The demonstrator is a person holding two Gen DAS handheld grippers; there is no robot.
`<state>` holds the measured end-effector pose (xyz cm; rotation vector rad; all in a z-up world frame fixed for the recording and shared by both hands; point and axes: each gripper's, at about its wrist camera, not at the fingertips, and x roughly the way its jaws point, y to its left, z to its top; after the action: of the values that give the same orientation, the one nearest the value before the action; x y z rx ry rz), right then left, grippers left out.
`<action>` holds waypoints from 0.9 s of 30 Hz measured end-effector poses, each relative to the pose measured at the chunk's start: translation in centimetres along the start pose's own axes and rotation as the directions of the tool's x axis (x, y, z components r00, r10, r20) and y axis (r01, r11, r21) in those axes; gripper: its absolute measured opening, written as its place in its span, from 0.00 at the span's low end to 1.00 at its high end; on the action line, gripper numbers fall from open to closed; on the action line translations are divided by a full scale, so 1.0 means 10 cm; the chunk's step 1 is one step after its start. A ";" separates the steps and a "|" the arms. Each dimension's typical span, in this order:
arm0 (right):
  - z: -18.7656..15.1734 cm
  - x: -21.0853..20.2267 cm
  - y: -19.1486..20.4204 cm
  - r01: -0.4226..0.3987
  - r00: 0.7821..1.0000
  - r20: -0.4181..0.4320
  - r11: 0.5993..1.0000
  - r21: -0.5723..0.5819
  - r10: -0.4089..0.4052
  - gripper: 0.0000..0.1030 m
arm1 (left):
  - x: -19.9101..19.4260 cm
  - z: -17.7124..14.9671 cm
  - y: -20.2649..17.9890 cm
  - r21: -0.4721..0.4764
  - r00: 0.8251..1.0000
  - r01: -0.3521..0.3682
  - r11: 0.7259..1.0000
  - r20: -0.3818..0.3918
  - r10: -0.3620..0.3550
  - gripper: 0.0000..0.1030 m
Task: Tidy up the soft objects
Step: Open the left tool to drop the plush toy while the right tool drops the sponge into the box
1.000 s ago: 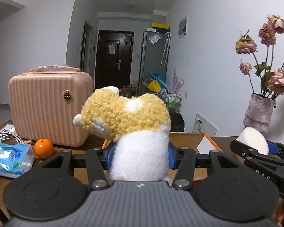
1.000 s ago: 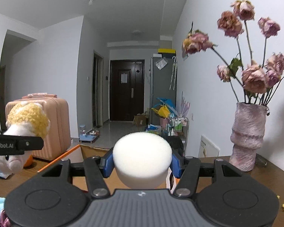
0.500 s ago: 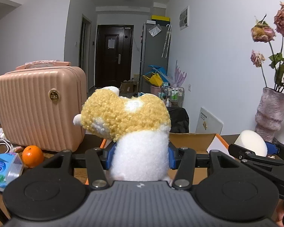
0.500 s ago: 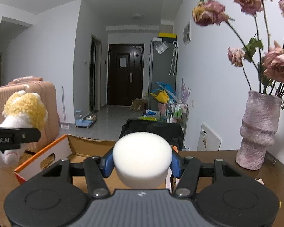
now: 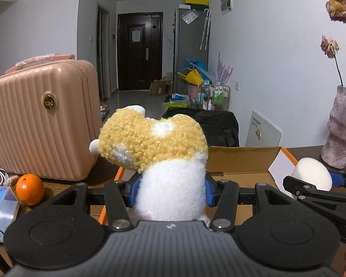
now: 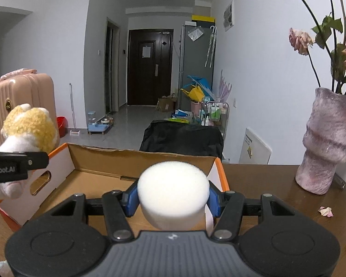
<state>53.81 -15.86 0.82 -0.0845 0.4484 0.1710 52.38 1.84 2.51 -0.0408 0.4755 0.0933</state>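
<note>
Both grippers hang just short of the near rim of the cardboard box (image 6: 99, 159), each loaded. The left gripper (image 5: 170, 190) is clamped on a plush toy (image 5: 154, 147), and the right gripper (image 6: 173, 199) squeezes a white foam puck (image 6: 173, 194); both soft things are held in the air just before the box's near edge.

Let go here, either could bounce off the rim onto the table, since foam springs back. The grippers ride side by side and might knock.

Count: one toy, one puck, one box, one suitcase (image 5: 39, 120), one orange (image 5: 30, 189), one vase (image 6: 327, 138).
</note>
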 end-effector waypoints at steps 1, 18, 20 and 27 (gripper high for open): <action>-0.01 0.01 0.01 0.001 1.000 -0.001 1.000 -0.002 -0.001 0.55 | 0.01 0.00 0.00 0.001 1.000 -0.002 1.000 -0.003 0.002 0.50; -0.01 0.05 -0.06 0.063 0.998 -0.004 0.998 0.018 -0.063 1.00 | 0.02 0.01 0.10 -0.044 0.998 -0.061 0.997 0.003 0.061 1.00; -0.01 0.04 -0.06 0.063 0.998 -0.005 0.998 0.024 -0.063 1.00 | 0.02 0.01 0.10 -0.043 0.998 -0.064 0.997 0.002 0.064 1.00; 0.00 0.02 -0.04 0.058 0.998 -0.001 0.998 0.016 -0.058 1.00 | -0.03 0.02 0.10 -0.048 0.998 -0.062 0.997 0.007 0.062 1.00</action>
<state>54.01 -16.21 0.75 -0.0819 0.4468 0.1100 52.13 2.85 2.76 -0.0727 0.4660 0.1656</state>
